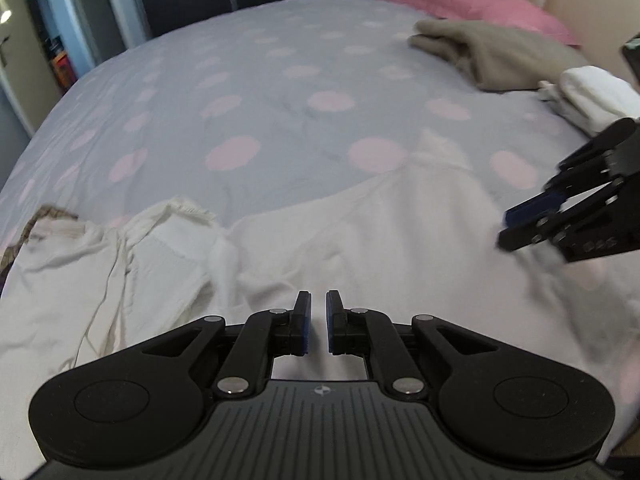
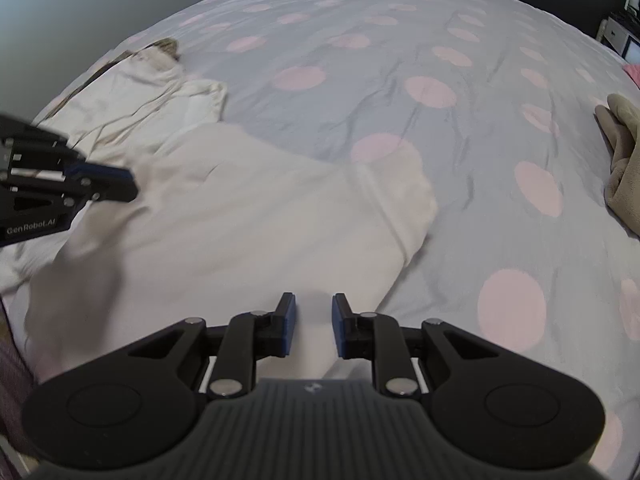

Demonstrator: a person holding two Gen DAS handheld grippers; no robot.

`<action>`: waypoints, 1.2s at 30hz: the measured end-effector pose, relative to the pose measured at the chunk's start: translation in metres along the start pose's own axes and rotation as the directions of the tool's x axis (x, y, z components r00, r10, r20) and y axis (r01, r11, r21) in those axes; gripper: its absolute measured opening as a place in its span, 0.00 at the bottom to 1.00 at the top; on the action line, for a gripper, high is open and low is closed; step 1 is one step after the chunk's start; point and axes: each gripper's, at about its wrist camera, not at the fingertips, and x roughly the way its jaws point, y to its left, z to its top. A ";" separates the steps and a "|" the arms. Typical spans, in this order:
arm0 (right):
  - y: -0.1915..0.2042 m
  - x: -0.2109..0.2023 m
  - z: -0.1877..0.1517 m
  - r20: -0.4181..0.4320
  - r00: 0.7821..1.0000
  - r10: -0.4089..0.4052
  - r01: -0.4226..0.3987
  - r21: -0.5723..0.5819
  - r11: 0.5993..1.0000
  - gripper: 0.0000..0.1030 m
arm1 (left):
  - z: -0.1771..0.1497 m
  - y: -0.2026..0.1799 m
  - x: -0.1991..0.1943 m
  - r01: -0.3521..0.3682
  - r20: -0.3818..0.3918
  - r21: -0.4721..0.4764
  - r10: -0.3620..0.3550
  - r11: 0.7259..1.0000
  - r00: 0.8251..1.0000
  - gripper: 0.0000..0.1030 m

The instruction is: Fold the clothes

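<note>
A white garment (image 1: 360, 236) lies spread on the bed in front of both grippers, also in the right wrist view (image 2: 240, 220). My left gripper (image 1: 318, 320) hovers over its near edge with a narrow gap between the pads and nothing in it. It shows at the left of the right wrist view (image 2: 120, 184). My right gripper (image 2: 314, 328) is open over the garment's right part, empty. It shows at the right of the left wrist view (image 1: 508, 228). A second crumpled cream garment (image 1: 100, 256) lies left of the white one.
The bed has a grey cover with pink dots (image 1: 280, 80). A folded beige garment (image 1: 488, 52), a folded white stack (image 1: 592, 96) and a pink pillow (image 1: 472, 0) lie at the far right. A wardrobe (image 1: 120, 0) stands beyond the bed.
</note>
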 end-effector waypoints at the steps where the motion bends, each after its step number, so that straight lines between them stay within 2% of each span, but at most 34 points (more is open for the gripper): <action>1: -0.004 0.004 0.005 0.006 1.000 0.003 -0.003 0.013 1.000 0.21 | -0.001 0.005 0.004 -0.007 -0.008 -0.016 0.007 1.000 1.000 0.05; 9: -0.031 0.046 0.036 0.013 1.000 0.016 -0.017 0.106 0.994 0.18 | -0.003 0.017 0.027 -0.009 -0.054 -0.019 0.008 1.000 0.999 0.05; 14: -0.034 0.067 0.045 -0.003 1.000 0.014 -0.014 0.107 0.994 0.13 | 0.000 0.017 0.038 -0.010 -0.071 -0.014 0.009 1.000 0.997 0.05; 18: -0.050 0.067 0.047 0.013 0.998 0.060 -0.062 0.197 0.979 0.10 | 0.002 0.018 0.040 -0.009 -0.081 -0.010 0.008 1.000 0.997 0.06; 20: -0.058 0.064 0.045 0.012 0.997 0.073 -0.074 0.251 0.965 0.04 | 0.001 0.019 0.039 -0.006 -0.082 -0.020 0.004 1.000 0.997 0.06; 22: -0.060 0.061 0.041 0.008 0.998 0.064 -0.064 0.244 0.968 0.01 | 0.000 0.019 0.039 -0.008 -0.080 -0.016 0.007 1.000 0.997 0.07; 27: -0.056 0.044 0.033 0.033 0.999 0.040 -0.046 0.201 0.978 0.01 | 0.001 0.015 0.030 -0.032 -0.063 0.005 0.032 0.999 0.997 0.07; 29: -0.051 0.032 0.031 0.051 0.998 0.034 -0.042 0.176 0.983 0.12 | 0.001 0.016 0.021 -0.040 -0.047 -0.008 0.039 0.999 0.998 0.10; 30: -0.049 0.027 0.030 0.058 0.998 0.035 -0.044 0.165 0.985 0.16 | 0.000 0.017 0.016 -0.037 -0.039 -0.019 0.036 0.999 0.999 0.17; 31: -0.047 0.021 0.029 0.064 0.997 0.035 -0.045 0.155 0.987 0.24 | -0.001 0.018 0.010 -0.026 -0.030 -0.036 0.024 0.999 0.999 0.27; 32: -0.047 0.017 0.026 0.066 0.997 0.039 -0.049 0.159 0.986 0.29 | -0.002 0.020 0.005 -0.012 -0.022 -0.061 0.011 0.998 1.000 0.32; 33: -0.047 0.013 0.024 0.067 0.997 0.044 -0.054 0.163 0.985 0.30 | -0.003 0.023 0.001 0.001 -0.018 -0.089 -0.003 0.996 1.000 0.42; 36: -0.048 0.005 0.016 0.062 0.995 0.072 -0.084 0.200 0.976 0.32 | -0.011 0.034 -0.007 0.055 -0.025 -0.198 -0.062 0.979 0.998 0.44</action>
